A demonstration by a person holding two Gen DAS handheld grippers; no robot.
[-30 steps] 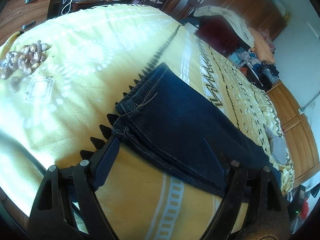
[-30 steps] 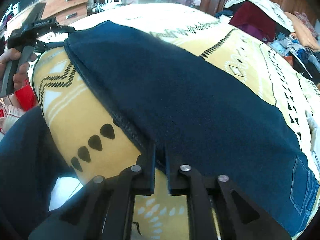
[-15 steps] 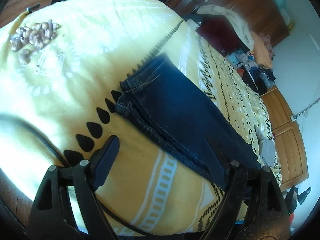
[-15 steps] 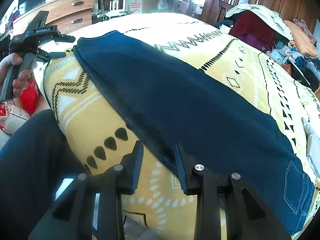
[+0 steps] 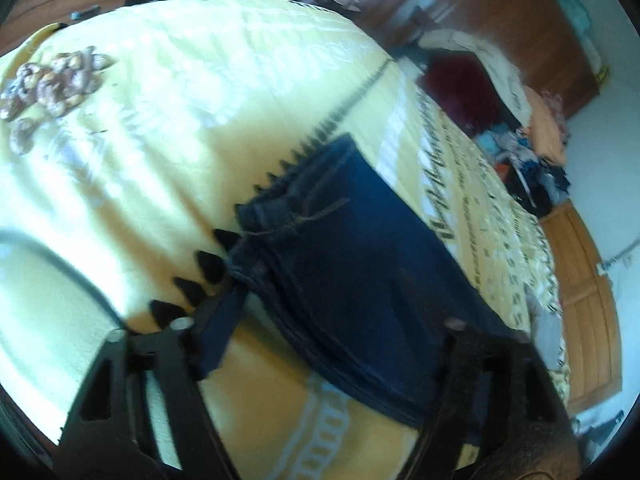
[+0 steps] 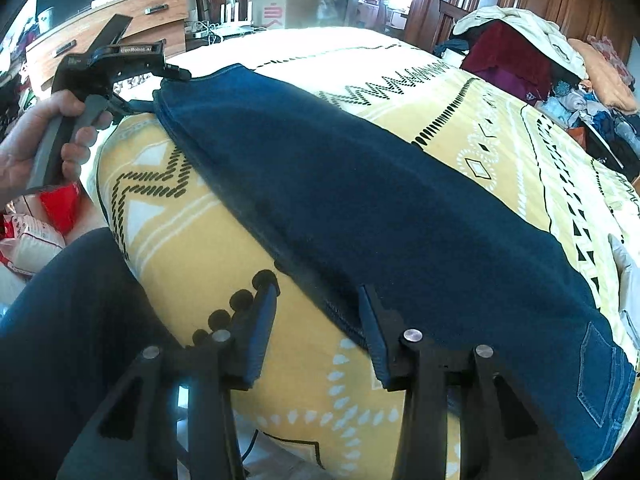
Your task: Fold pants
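Dark jeans (image 6: 360, 184) lie folded lengthwise across yellow patterned bedspread (image 6: 168, 216), mid-frame. Right gripper (image 6: 320, 328) jaws spread at long edge, lower centre; left gripper (image 5: 320, 320) jaws spread at hem — empty. Pinch all layers squarely, lift both ends together.

Bed (image 6: 168, 216) covered edge to edge by a yellow blanket (image 5: 168, 128) with white and black woven patterns: zigzags, diamonds, a row of black teardrop marks. Lying flat on the blanket: dark blue pants (image 6: 360, 184), stretched lengthwise along the near edge, legs stacked one on the other, hem end (image 5: 280, 216) at one side, back pocket (image 6: 604, 368) at the other. Cluster of small brown and white shells or similar objects (image 5: 52, 84), exact kind unclear, resting on the blanket well apart from the pants. Dark cable (image 5: 60, 264) curving across the blanket near the edge.
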